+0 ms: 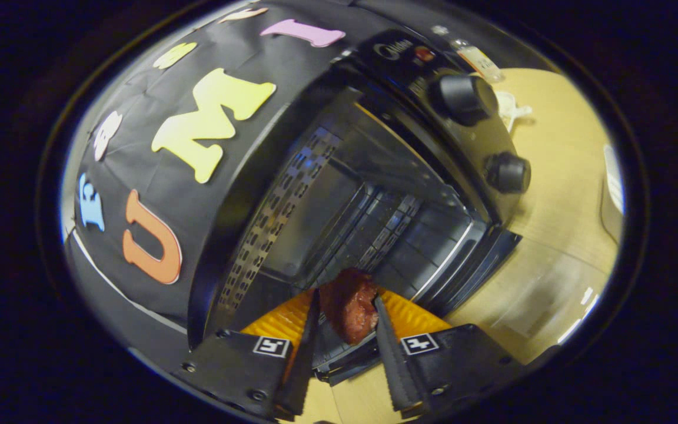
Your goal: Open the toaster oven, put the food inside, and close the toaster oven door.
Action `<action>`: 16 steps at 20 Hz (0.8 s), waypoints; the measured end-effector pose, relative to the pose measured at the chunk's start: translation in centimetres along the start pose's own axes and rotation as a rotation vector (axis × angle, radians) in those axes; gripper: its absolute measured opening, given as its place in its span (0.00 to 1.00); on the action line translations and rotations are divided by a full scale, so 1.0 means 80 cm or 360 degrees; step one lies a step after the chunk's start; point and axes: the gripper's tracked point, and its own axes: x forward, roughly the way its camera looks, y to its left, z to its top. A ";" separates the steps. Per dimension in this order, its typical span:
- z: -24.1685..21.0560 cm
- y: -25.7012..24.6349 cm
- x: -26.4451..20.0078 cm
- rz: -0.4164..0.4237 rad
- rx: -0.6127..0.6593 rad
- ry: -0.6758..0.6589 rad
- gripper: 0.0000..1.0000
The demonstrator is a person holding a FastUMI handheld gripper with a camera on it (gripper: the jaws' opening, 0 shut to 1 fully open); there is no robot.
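The gripper (pixel 348 315) was tilted, rolled to one side, and reached forward at the mouth of the toaster oven (pixel 374 194). Its two fingers (pixel 305 353) were closed on a reddish piece of food (pixel 349 303), one pressing each side.

pale wooden table (pixel 557 194) carries the open toaster oven (pixel 374 194).

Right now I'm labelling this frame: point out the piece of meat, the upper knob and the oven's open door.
piece of meat (pixel 351 306), gripper view, its middle, clamped between the fingers.
upper knob (pixel 462 97), gripper view, its front face.
open door (pixel 480 265), gripper view, its inner edge.
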 end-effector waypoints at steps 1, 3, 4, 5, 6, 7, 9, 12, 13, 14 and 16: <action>0.006 -0.004 0.001 -0.0018 -0.0098 -0.0025 0.76; 0.014 -0.010 -0.003 -0.0075 -0.0278 -0.0051 1.00; 0.018 -0.008 -0.007 -0.0082 -0.0361 -0.0067 1.00; 0.022 -0.009 -0.010 -0.0115 -0.0447 -0.0076 1.00; 0.027 -0.005 -0.017 -0.0119 -0.0576 -0.0099 1.00; 0.026 -0.002 -0.020 -0.0103 -0.0680 -0.0087 1.00; 0.015 0.004 -0.035 -0.0071 -0.0831 -0.0042 1.00; 0.006 0.008 -0.070 -0.0055 -0.0990 0.0014 1.00; 0.006 0.005 -0.090 -0.0046 -0.1023 0.0043 1.00; 0.010 0.004 -0.103 -0.0042 -0.1063 0.0065 1.00; 0.021 0.004 -0.133 -0.0033 -0.1184 0.0103 1.00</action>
